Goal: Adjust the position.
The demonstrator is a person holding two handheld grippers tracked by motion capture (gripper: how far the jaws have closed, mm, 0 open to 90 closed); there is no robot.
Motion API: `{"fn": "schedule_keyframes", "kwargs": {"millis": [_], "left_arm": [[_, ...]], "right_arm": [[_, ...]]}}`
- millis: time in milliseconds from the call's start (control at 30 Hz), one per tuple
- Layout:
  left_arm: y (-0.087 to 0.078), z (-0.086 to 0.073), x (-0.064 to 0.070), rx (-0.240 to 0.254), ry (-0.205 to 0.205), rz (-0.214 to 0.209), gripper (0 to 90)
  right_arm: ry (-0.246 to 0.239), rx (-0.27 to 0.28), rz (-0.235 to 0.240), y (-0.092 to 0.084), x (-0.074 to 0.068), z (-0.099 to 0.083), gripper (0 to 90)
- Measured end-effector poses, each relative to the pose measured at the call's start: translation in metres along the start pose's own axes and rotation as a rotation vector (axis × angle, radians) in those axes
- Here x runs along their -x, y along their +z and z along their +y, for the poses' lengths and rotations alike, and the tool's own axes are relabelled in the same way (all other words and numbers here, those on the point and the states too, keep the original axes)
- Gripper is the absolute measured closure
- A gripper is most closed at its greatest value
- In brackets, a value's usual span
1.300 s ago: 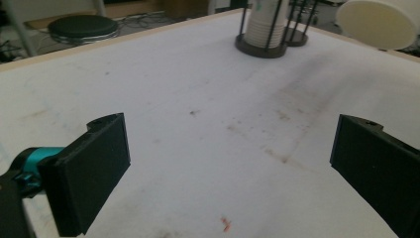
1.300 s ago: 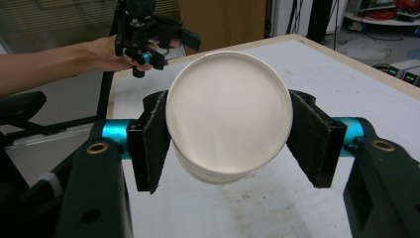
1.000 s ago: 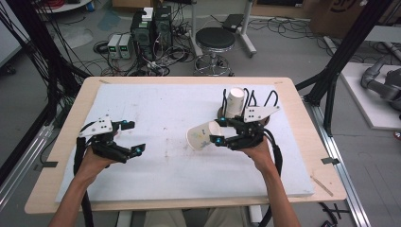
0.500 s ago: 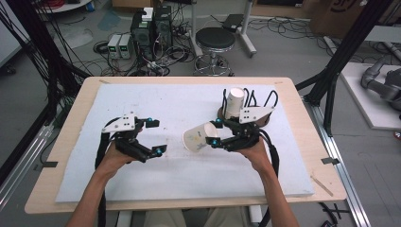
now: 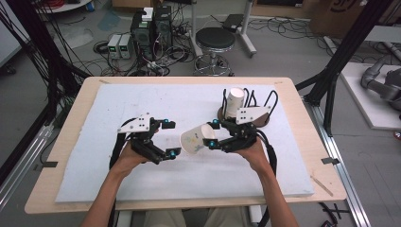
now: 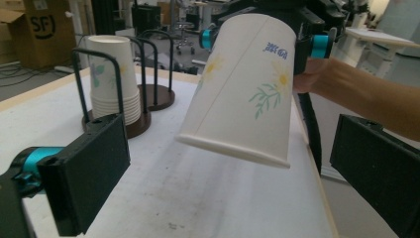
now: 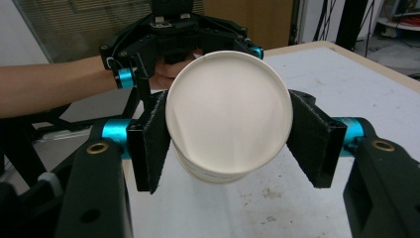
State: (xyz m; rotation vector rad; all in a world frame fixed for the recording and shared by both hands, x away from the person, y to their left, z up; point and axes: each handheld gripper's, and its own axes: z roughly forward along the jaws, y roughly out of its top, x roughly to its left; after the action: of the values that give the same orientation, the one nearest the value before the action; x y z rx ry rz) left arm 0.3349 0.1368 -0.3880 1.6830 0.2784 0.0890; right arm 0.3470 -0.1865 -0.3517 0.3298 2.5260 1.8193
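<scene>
A cardboard box (image 6: 34, 29) far beyond the left gripper's fingers bears black "SF" lettering. The paper cup (image 6: 242, 89) ahead of those fingers carries small blue print, too blurred to read.

White paper cup (image 5: 197, 139) with flower print, tipped on its side above the surface, clamped by the right tool (image 5: 211, 134), stack of matching cups (image 5: 234, 102) upright in a black wire holder (image 5: 257, 111) behind
</scene>
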Motion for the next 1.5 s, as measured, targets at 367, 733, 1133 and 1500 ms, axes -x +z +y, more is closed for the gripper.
{"fn": "schedule_keyframes", "kwargs": {"millis": [367,733,1133,1500], "left_arm": [[0.012,-0.001,0.000,0.016,0.004,-0.034,1.9],[0.018,-0.003,0.000,0.017,-0.006,-0.106,1.9],[0.025,-0.006,-0.002,-0.008,-0.007,-0.139,3.7],[0.024,-0.005,-0.001,-0.015,0.013,-0.174,17.0]], "right_arm": [[-0.008,-0.009,0.032,0.009,-0.004,0.003,38.2],[-0.018,-0.013,0.076,0.017,-0.005,0.007,38.2],[-0.027,-0.011,0.111,0.023,-0.007,0.010,38.2],[-0.042,-0.005,0.119,0.023,-0.008,0.010,38.2]]}}
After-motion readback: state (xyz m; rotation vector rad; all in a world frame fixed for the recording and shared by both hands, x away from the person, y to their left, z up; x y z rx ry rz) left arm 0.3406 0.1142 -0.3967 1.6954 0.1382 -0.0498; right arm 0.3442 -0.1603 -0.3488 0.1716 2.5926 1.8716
